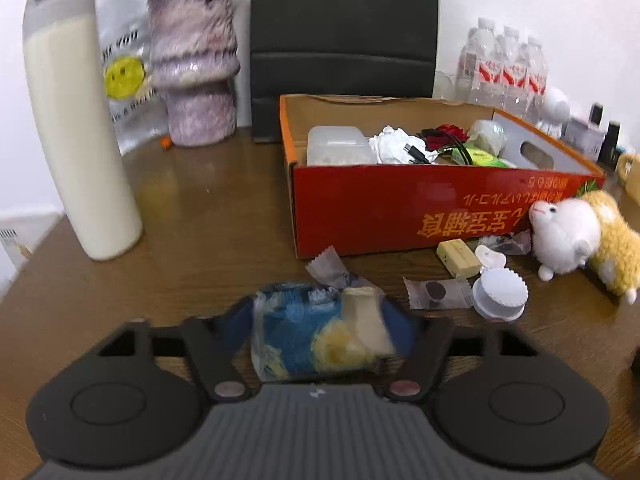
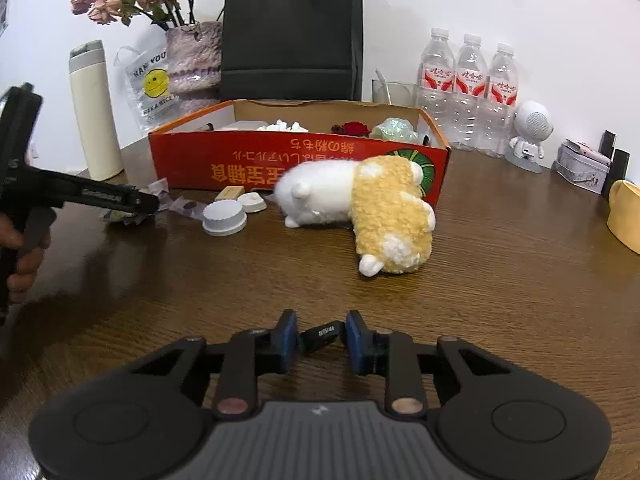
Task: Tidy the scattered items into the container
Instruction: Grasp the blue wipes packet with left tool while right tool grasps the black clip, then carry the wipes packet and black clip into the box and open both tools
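Low in the left wrist view, the left gripper [image 1: 332, 332] has its two blue pads pressed on a blurry blue and yellow packet [image 1: 320, 332], so it is gripped from both sides; the packet's long side runs across the frame from left to right. What the packet is I cannot tell, for it is smeared. Low in the right wrist view, the right gripper [image 2: 322, 340] is nearly closed on a small black clip-like thing [image 2: 322, 336], which lies sideways between the pads and looks pinched. In the middle of both views sits the red cardboard box [image 2: 240, 168], open on top, long side running left to right, with its writing upside down. Inside it are a clear plastic tub [image 1: 340, 146], crumpled white paper [image 1: 396, 144] and a dark red flower [image 1: 444, 136]; its other things are hard to make out. In front of the box, touching it, lies a white and yellow plush toy [image 2: 360, 204] on its side. Just left of the toy are a white round lid [image 2: 224, 216], a tan block [image 2: 230, 193] and clear candy wrappers [image 1: 438, 292] on the brown table [image 2: 500, 280]. At the left edge of the right wrist view a hand [image 2: 24, 252] is cut off.
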{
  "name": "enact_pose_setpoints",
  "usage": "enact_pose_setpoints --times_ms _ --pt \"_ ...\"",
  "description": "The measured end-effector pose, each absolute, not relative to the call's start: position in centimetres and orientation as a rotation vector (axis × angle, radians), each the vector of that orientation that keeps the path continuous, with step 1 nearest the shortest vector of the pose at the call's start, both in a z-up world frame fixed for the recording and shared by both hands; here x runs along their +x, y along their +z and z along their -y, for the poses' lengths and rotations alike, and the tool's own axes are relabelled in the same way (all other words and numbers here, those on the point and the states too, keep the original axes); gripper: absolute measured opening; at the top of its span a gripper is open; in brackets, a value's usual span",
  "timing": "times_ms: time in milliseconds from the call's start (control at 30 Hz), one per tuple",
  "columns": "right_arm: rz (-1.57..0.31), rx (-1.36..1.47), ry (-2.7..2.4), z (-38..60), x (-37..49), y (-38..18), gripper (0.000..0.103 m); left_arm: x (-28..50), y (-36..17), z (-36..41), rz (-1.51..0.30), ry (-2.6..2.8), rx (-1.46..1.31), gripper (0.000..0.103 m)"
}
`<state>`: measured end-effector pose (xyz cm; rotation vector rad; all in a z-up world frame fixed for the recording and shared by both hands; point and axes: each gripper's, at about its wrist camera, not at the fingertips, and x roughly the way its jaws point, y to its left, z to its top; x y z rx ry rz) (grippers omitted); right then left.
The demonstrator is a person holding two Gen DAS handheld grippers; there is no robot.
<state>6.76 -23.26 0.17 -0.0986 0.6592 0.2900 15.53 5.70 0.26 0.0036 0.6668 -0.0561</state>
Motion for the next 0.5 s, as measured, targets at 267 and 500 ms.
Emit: enact_pose_setpoints --times_ms 267,500 --pt "-0.641 -0.06 0.292 23.7 5.8 0.6 0.013 13.3 1.4 -6.7 -0.594 -0.046 -0.034 0.022" --pt "-0.612 -0.031 0.29 24.5 3.4 1.5 0.01 6.2 3.5 -6.9 -0.539 -0.05 -0.101 0.019"
